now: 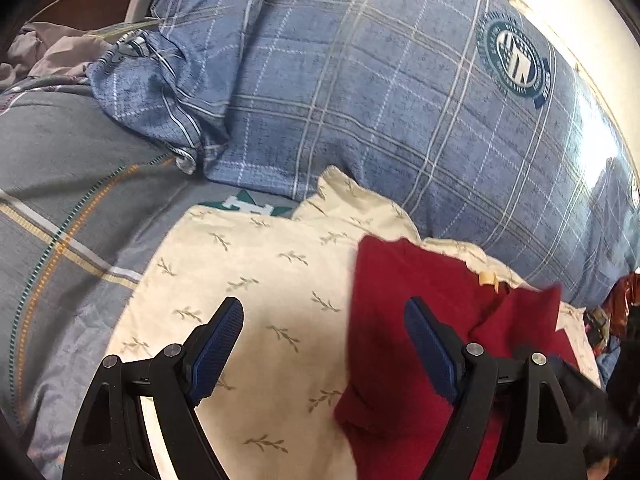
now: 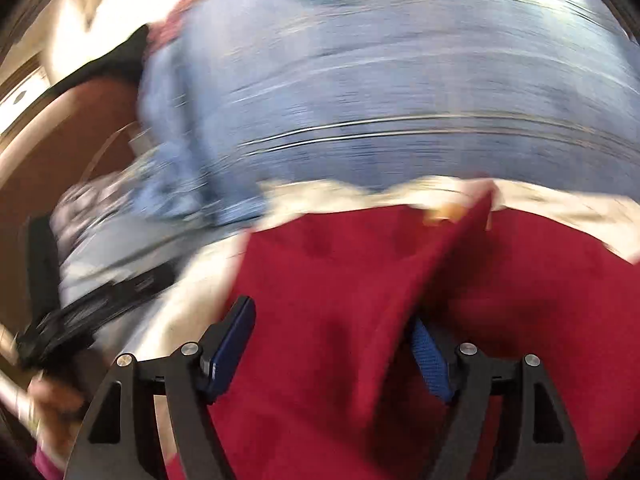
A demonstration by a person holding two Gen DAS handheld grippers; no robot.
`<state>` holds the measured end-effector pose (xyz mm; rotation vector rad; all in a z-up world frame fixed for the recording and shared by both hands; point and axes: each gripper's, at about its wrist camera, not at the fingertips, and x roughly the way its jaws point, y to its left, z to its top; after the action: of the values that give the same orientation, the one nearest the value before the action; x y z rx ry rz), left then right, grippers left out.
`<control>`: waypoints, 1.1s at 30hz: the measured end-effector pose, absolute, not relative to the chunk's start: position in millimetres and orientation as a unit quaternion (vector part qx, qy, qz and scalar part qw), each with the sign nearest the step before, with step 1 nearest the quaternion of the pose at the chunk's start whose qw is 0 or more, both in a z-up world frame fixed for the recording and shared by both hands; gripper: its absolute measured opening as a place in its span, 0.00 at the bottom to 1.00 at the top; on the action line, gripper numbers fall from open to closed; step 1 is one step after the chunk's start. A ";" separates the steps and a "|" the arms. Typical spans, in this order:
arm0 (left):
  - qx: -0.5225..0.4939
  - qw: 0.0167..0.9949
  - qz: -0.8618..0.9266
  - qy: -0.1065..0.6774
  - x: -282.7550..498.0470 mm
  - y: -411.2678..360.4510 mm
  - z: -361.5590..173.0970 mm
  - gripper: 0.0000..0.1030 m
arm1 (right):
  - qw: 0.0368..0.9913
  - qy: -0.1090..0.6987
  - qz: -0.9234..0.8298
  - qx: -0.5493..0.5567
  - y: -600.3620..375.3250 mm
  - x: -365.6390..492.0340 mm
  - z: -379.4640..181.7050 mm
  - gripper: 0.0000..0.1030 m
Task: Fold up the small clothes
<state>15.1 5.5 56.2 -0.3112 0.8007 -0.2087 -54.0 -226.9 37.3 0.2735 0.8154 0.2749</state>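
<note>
Fingers of the left gripper [image 1: 324, 320] spread wide apart at the bottom of the left wrist view, blue pads [image 1: 222, 344] facing each other, nothing between them but open air. Beneath the gap, a cream cloth [image 1: 240, 280] printed with small leaf sprigs, spread flat. Beside and under the right-hand finger, a red garment [image 1: 408, 320] lying on that cream cloth, one upper corner turned over toward the right, a small pale tag [image 1: 487, 279] near its top edge. Farther up, a grey bedsheet [image 1: 72, 184] with striped bands at the left of the frame. Beyond the cloth, a blue plaid quilt [image 1: 360, 92] bunched across the upper half, a round green and white emblem [image 1: 516, 58] at the upper right. At the upper left corner, a white charger [image 1: 138, 6] with its cable on a dark surface.

Fingers of the right gripper [image 2: 330, 334] likewise held well apart at the bottom of the right wrist view, much blurred by motion. Between them and partly draped over the right-hand pad [image 2: 430, 356], a raised fold of the red garment [image 2: 340, 280]; not pinched, the left-hand pad clear of the fabric fold. Past the red, the cream cloth [image 2: 560, 204] as a pale strip across mid-frame. Above that, the blue plaid quilt [image 2: 400, 80], smeared into streaks. At the lower left edge, a dark blurred shape, too smeared to identify.
</note>
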 end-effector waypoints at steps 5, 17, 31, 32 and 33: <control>-0.170 0.905 -0.102 0.377 12.0 18.9 60.8 0.80 | 0.891 0.407 0.186 0.073 -196.3 -85.7 34.0 0.73; -0.069 0.885 -0.186 0.421 -2.1 -24.4 53.1 0.73 | 0.903 0.404 0.031 0.144 -317.7 -146.6 56.9 0.74; -0.045 0.911 -0.218 0.347 -2.0 -56.9 82.1 0.12 | 0.908 0.366 -0.051 0.195 -377.9 -169.6 69.5 0.77; -0.042 0.915 -0.214 0.341 -2.0 -56.0 83.5 0.12 | 0.909 0.367 -0.078 0.183 -384.1 -166.5 70.5 0.78; -0.038 0.915 -0.207 0.345 -0.2 -54.8 79.9 0.12 | 0.907 0.371 -0.091 0.175 -387.0 -162.9 69.4 0.78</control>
<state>-0.2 -54.8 79.9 -0.0783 0.7109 -0.4259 -162.9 -387.0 69.4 0.3617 0.7666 -0.1884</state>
